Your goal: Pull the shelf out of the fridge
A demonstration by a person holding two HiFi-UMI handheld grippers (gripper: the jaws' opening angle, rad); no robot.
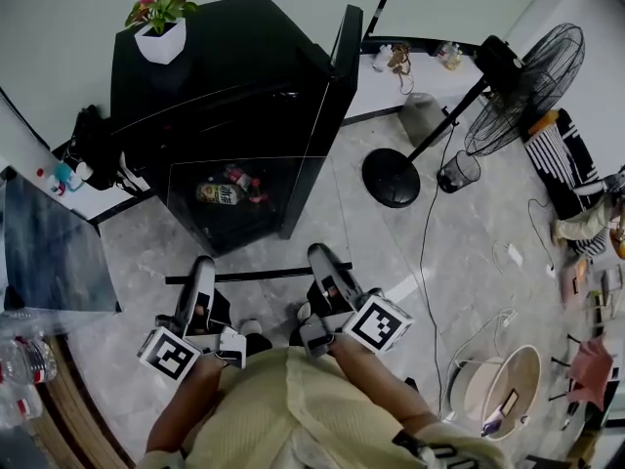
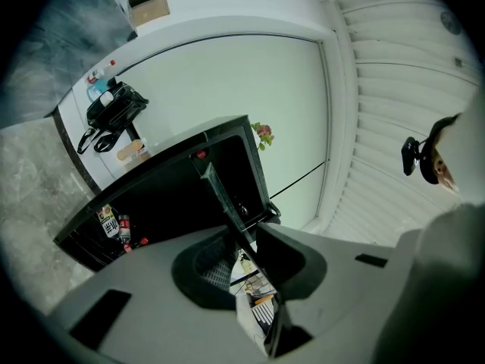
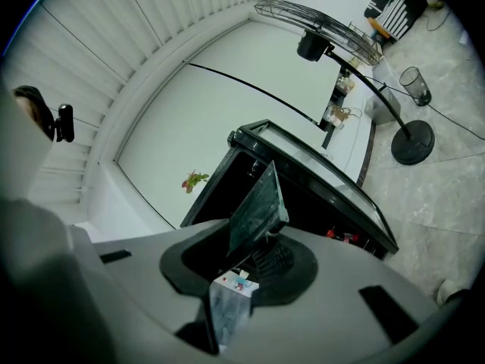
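Observation:
A black mini fridge stands with its door swung open to the right. A clear glass shelf with a dark front strip stretches from the fridge opening toward me. My left gripper is shut on the strip's left part. My right gripper is shut on its right part. In the left gripper view the shelf's thin edge runs between the jaws of that gripper. In the right gripper view the glass pane stands between the jaws of that gripper. Bottles lie inside the fridge.
A potted plant sits on top of the fridge. A standing fan with a round base and a small bin are to the right. A flat grey panel lies at the left. Cables and a bucket occupy the right floor.

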